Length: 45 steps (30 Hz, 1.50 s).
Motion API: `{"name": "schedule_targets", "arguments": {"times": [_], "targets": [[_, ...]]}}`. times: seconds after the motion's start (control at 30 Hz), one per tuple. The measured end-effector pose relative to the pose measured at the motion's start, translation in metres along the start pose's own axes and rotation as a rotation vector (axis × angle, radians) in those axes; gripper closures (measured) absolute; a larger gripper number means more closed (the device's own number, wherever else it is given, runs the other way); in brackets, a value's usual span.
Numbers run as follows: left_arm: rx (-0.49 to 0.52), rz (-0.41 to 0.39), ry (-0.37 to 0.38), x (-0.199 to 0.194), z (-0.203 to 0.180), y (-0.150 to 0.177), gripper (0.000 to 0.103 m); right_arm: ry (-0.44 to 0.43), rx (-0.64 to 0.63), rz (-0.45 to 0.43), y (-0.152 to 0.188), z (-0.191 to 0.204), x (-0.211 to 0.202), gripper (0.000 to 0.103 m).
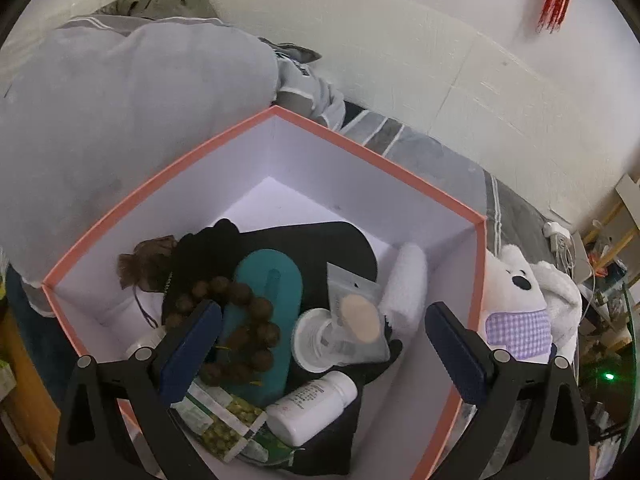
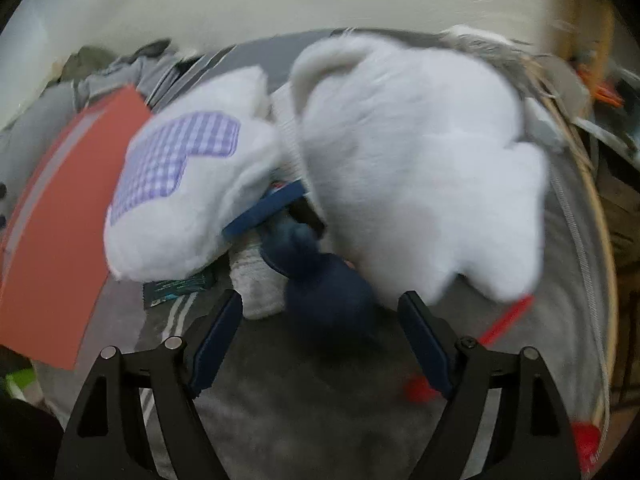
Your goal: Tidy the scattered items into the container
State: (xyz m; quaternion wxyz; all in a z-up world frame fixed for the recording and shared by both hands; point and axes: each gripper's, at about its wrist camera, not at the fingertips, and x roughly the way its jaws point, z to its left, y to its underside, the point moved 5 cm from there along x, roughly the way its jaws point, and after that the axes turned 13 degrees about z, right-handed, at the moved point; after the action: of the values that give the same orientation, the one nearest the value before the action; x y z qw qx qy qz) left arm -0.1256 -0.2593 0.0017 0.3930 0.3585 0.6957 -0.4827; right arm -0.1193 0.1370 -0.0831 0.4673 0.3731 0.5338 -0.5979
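The pink-rimmed white box (image 1: pixel 360 148) lies under my left gripper (image 1: pixel 322 312), which hangs open and empty above it. Inside are a teal slipper (image 1: pixel 276 280), a brown bead string (image 1: pixel 256 332), a white pill bottle (image 1: pixel 312 404), a green pea packet (image 1: pixel 220 420), a clear pouch (image 1: pixel 356 316) and a rolled white towel (image 1: pixel 404 284). A white plush bear (image 1: pixel 516 320) with a purple checked patch leans outside the box's right wall. My right gripper (image 2: pixel 320 298) is open over the grey bed, with a dark navy soft item (image 2: pixel 324 292) between its fingers, untouched by the pads. The white plush (image 2: pixel 400 160) looms just behind.
A person's grey sleeve (image 1: pixel 120 120) bulges over the box's far left corner. In the blurred right wrist view, the box's orange wall (image 2: pixel 60 220) stands left. A grey sock (image 2: pixel 256 284), a dark packet (image 2: pixel 176 288), a blue strip (image 2: pixel 264 208) and a red stick (image 2: pixel 504 320) lie around.
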Motion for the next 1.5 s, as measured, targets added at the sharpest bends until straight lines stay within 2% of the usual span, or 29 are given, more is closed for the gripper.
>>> {"name": "schedule_targets", "arguments": {"times": [0.03, 0.07, 0.1, 0.3, 0.4, 0.47, 0.57, 0.67, 0.73, 0.77, 0.8, 0.83, 0.87, 0.93, 0.97, 1.07, 1.13, 1.2, 1.3, 1.4, 1.5], "targets": [[0.005, 0.004, 0.003, 0.003, -0.004, 0.004, 0.001, 0.023, -0.002, 0.006, -0.001, 0.001, 0.006, 0.029], [0.008, 0.005, 0.003, 0.005, -0.006, 0.003, 0.001, 0.056, -0.008, 0.028, -0.001, 0.002, 0.012, 0.050], [0.009, 0.005, -0.001, 0.006, -0.009, 0.003, 0.001, 0.077, -0.007, 0.040, -0.001, 0.001, 0.013, 0.049], [-0.068, -0.017, 0.022, 0.001, -0.004, -0.001, 0.001, -0.066, 0.124, 0.058, 0.018, -0.009, -0.013, 0.050], [-0.109, -0.030, 0.026, -0.006, 0.004, 0.002, 0.001, -0.184, 0.242, 0.027, 0.033, -0.018, -0.044, 0.050], [-0.133, -0.030, 0.030, -0.010, 0.012, 0.005, 0.001, -0.218, 0.243, -0.002, 0.043, -0.011, -0.064, 0.050], [-0.185, -0.050, 0.035, -0.020, 0.026, 0.006, 0.001, -0.223, 0.190, -0.053, 0.043, 0.018, -0.092, 0.050], [-0.220, -0.084, 0.019, -0.032, 0.040, 0.005, 0.001, -0.341, 0.093, -0.146, 0.031, 0.083, -0.127, 0.050], [-0.244, -0.096, 0.010, -0.036, 0.049, 0.004, 0.001, -0.405, -0.013, -0.211, 0.013, 0.143, -0.150, 0.050], [-0.262, -0.104, 0.006, -0.039, 0.054, 0.004, 0.001, -0.414, -0.057, -0.234, 0.003, 0.167, -0.157, 0.049], [-0.273, -0.108, 0.002, -0.040, 0.058, 0.004, 0.001, -0.420, -0.118, -0.260, -0.010, 0.199, -0.164, 0.043], [-0.279, -0.108, -0.005, -0.041, 0.062, 0.004, 0.001, -0.409, -0.146, -0.278, -0.018, 0.214, -0.168, 0.017], [-0.279, -0.110, -0.010, -0.042, 0.066, 0.003, 0.001, -0.360, -0.151, -0.309, -0.027, 0.227, -0.172, 0.010], [-0.266, -0.131, -0.025, -0.047, 0.069, -0.001, 0.001, -0.326, -0.132, -0.333, -0.031, 0.225, -0.179, 0.010], [-0.248, -0.146, -0.026, -0.049, 0.066, -0.003, 0.001, -0.353, -0.123, -0.336, -0.029, 0.220, -0.181, 0.010], [-0.117, -0.165, -0.032, -0.049, 0.034, -0.006, 0.001, -0.429, -0.030, -0.326, -0.004, 0.174, -0.176, 0.010], [0.024, -0.179, -0.084, -0.042, -0.013, 0.001, 0.001, -0.441, 0.035, -0.321, 0.009, 0.144, -0.164, 0.010], [0.184, -0.186, -0.135, -0.029, -0.065, 0.015, 0.001, -0.424, 0.142, -0.252, 0.028, 0.106, -0.144, 0.011], [0.471, -0.176, -0.181, 0.005, -0.158, 0.056, 0.001, -0.435, 0.275, -0.226, 0.050, 0.054, -0.137, 0.014], [0.647, -0.160, -0.244, 0.042, -0.219, 0.095, 0.001, -0.401, 0.292, -0.249, 0.062, 0.031, -0.147, 0.014], [0.851, -0.163, -0.391, 0.088, -0.268, 0.140, 0.000, -0.397, 0.288, -0.252, 0.072, 0.010, -0.157, 0.014]]}}
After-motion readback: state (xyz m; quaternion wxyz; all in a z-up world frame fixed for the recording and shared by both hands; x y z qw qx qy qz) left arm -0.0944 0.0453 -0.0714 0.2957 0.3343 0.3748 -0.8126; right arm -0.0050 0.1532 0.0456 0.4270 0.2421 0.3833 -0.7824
